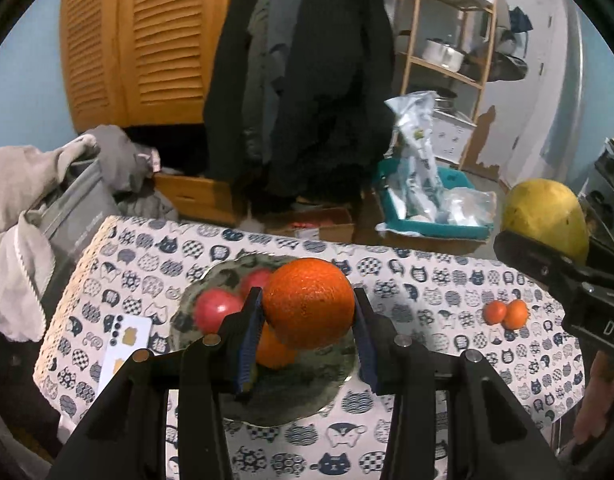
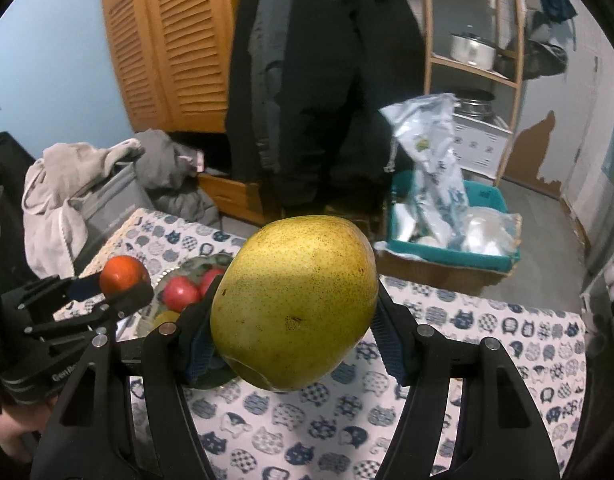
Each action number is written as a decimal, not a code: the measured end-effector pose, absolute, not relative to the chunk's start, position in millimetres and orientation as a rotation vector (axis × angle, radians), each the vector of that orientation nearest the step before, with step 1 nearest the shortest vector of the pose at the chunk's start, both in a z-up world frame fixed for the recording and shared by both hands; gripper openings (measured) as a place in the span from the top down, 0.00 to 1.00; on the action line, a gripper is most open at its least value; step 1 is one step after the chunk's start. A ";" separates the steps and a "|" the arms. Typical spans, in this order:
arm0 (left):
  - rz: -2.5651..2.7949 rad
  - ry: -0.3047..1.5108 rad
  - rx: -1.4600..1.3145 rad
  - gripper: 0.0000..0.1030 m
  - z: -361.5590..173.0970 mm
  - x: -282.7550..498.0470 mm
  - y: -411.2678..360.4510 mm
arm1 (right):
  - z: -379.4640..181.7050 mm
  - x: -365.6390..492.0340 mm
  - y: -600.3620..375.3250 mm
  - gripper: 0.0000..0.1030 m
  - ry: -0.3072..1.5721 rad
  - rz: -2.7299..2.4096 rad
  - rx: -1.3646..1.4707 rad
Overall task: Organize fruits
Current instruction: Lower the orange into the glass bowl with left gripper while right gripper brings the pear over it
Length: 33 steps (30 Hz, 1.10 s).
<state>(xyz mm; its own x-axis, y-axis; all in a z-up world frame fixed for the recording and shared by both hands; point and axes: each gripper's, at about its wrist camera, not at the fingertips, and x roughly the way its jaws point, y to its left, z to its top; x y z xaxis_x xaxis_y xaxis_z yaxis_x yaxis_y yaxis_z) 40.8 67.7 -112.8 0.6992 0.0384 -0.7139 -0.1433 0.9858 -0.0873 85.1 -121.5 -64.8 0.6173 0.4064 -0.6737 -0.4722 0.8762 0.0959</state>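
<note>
Left gripper (image 1: 307,312) clamps a pebbly bright orange (image 1: 309,304); right gripper (image 2: 295,316) clamps a speckled yellow-green mango (image 2: 295,304).

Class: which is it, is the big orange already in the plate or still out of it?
Out. The orange sits clamped between the left gripper's fingers, above the plate, where two red fruits lie.

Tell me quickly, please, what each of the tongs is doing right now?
Left tongs: closed on the orange, held above the plate.
Right tongs: closed on the yellow-green mango, held above the table.
</note>
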 end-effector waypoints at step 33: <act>0.131 1.051 -0.261 0.57 -221.1 52.8 119.9 | -150.7 121.0 -27.4 0.34 0.961 0.593 -0.125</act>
<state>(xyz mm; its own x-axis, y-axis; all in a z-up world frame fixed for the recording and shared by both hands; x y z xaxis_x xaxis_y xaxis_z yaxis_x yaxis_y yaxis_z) 52.8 119.9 -221.1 0.4922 -0.0173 -0.8703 -0.2308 0.9614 -0.1497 121.0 -27.4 -150.7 0.4281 0.4197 -0.8004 -0.5277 0.8351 0.1556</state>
